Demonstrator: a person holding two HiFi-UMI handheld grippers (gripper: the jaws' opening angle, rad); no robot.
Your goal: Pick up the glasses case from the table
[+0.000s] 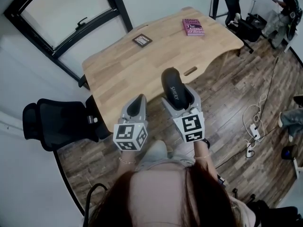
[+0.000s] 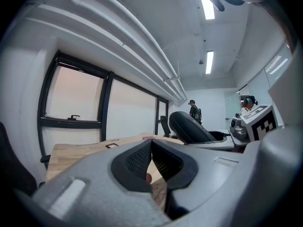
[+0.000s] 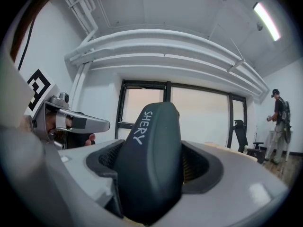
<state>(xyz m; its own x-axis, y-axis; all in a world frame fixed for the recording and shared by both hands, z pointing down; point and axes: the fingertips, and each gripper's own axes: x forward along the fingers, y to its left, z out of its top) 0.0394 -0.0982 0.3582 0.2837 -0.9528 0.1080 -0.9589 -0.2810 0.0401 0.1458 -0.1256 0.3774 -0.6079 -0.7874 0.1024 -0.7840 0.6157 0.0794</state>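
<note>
Right gripper [image 1: 180, 99] around glasses case [image 1: 169, 79]

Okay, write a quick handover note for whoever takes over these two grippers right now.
Right gripper: shut on the glasses case, a dark case marked SHERY, clamped across its middle with its end tilted upward.
Left gripper: shut, nothing between the jaws, held beside the right one.
The case appears to be clear of the table, above its near edge. A pink book and a small square frame lie on the far side.
Done: the pickup looks complete.
Left: hold the grip steady; nothing more shows for this task.
</note>
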